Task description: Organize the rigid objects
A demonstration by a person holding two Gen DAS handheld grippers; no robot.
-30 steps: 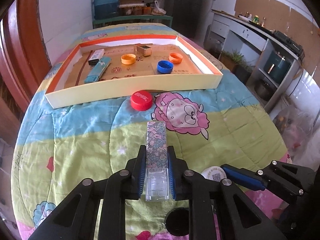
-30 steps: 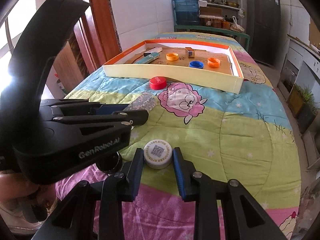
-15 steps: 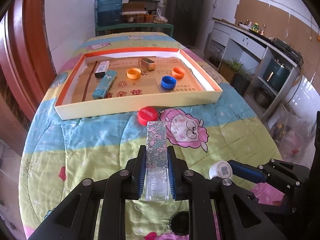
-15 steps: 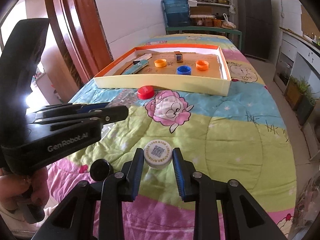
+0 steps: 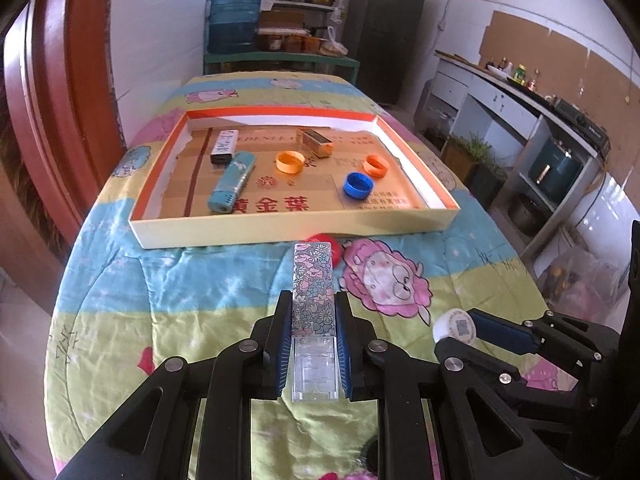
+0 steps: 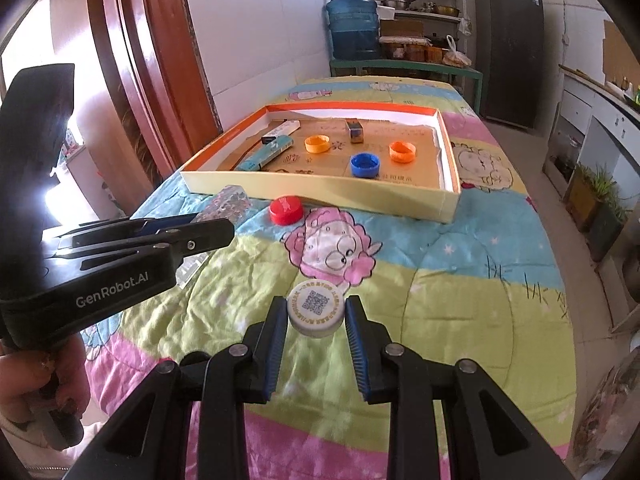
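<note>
My left gripper is shut on a clear rectangular block with a floral pattern, held above the quilt and pointing at the tray. My right gripper is shut on a white cap with a QR code, also lifted off the quilt. The cardboard tray with an orange rim lies beyond them. It holds a blue cap, two orange caps, two lighters and a small gold box. A red cap lies on the quilt just before the tray's front wall.
A cartoon-print quilt covers the surface. A wooden door frame stands at the left. A water jug, shelves and a dark fridge stand behind. A counter runs along the right wall. A person's hand grips the left tool.
Both grippers have risen with the block and the white cap still held. In the left wrist view the red cap is now partly hidden behind the block.
</note>
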